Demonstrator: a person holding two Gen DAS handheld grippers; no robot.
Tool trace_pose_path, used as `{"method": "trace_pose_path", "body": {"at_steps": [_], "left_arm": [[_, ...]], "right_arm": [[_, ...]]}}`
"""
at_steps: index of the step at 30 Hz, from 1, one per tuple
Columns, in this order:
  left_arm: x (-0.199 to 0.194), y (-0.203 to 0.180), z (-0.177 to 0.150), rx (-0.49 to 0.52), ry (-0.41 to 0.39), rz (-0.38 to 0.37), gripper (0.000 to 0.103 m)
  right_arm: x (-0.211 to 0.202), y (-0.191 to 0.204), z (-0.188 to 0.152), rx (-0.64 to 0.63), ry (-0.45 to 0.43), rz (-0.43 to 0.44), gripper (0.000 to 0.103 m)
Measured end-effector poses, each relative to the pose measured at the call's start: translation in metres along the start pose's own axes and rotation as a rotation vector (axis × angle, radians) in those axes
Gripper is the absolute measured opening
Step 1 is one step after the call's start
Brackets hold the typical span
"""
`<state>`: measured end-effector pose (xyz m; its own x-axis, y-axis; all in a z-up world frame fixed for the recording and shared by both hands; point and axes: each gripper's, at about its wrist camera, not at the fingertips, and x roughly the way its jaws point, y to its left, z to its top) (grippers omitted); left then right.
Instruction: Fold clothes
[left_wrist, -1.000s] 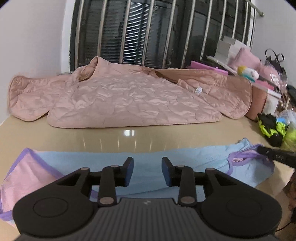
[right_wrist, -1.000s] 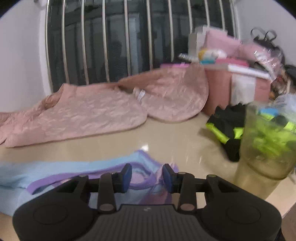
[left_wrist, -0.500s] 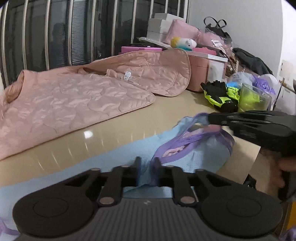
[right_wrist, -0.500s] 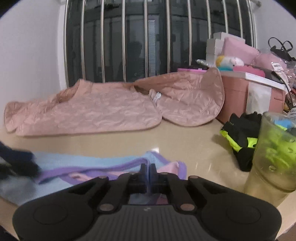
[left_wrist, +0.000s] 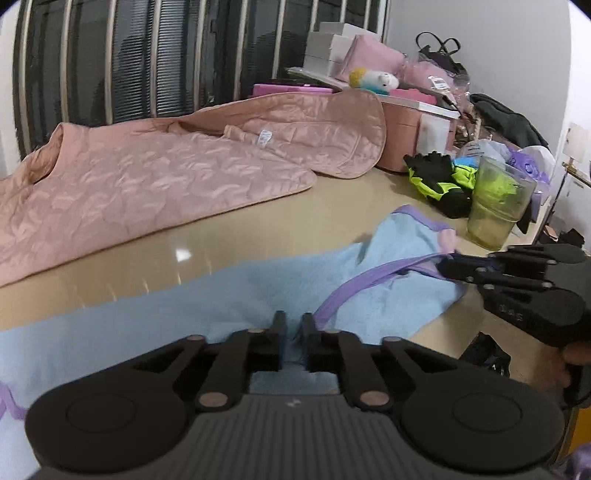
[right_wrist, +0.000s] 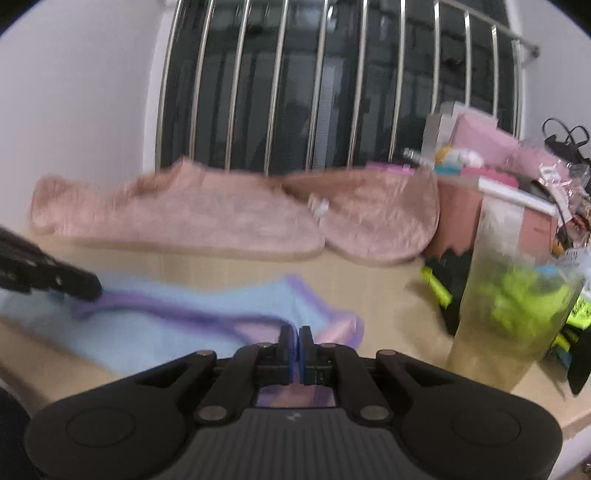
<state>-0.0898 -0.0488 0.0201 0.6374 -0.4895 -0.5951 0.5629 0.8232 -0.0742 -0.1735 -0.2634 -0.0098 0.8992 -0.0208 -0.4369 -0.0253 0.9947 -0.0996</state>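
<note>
A light blue garment (left_wrist: 258, 288) with purple trim (left_wrist: 369, 280) lies across the near side of the beige table (left_wrist: 332, 199). My left gripper (left_wrist: 291, 321) sits low over its middle; the jaws are opening, a fold of blue cloth stands in the gap and the pads do not press it. My right gripper (right_wrist: 294, 334) is shut on the garment's purple-trimmed pink edge (right_wrist: 332, 328). In the left wrist view the right gripper (left_wrist: 445, 266) comes in from the right with the trim stretched toward me. In the right wrist view the left gripper (right_wrist: 92, 290) reaches in at the left edge.
A pink quilted jacket (left_wrist: 147, 184) is spread along the back of the table below the barred window (left_wrist: 147, 55). At the right stand a greenish plastic cup (left_wrist: 495, 206), black and neon gloves (left_wrist: 436, 177) and a pink box (left_wrist: 402, 125) piled with clutter.
Both grippers closed on the blue garment; the left one's jaws have since parted a little. Both views swung, and the purple trim now stretches between the two grippers.
</note>
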Motion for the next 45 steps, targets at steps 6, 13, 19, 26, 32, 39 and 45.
{"method": "trace_pose_path", "body": {"at_steps": [6, 13, 19, 26, 32, 39, 45], "left_arm": [[-0.015, 0.009, 0.006, -0.034, -0.065, -0.057, 0.043], [-0.013, 0.026, 0.01, -0.094, -0.076, 0.098, 0.043], [-0.004, 0.031, 0.004, -0.113, -0.041, 0.146, 0.043], [0.002, 0.025, -0.005, -0.106, -0.019, 0.153, 0.043], [-0.001, 0.024, -0.008, -0.11, -0.024, 0.156, 0.043], [-0.008, 0.013, -0.015, -0.086, -0.025, 0.19, 0.043], [-0.037, 0.024, -0.022, -0.182, -0.088, 0.233, 0.043]], "right_arm": [[-0.024, -0.007, 0.0, 0.087, -0.057, 0.03, 0.051], [0.011, -0.026, 0.018, 0.396, -0.024, -0.065, 0.051], [0.041, -0.02, 0.017, 0.415, 0.055, -0.083, 0.01], [0.006, -0.018, -0.001, 0.408, -0.012, -0.185, 0.006], [-0.004, -0.013, -0.011, 0.426, -0.02, -0.247, 0.062], [0.008, 0.009, -0.02, 0.32, -0.055, -0.283, 0.051], [0.018, 0.013, -0.02, 0.149, -0.098, -0.194, 0.01]]}}
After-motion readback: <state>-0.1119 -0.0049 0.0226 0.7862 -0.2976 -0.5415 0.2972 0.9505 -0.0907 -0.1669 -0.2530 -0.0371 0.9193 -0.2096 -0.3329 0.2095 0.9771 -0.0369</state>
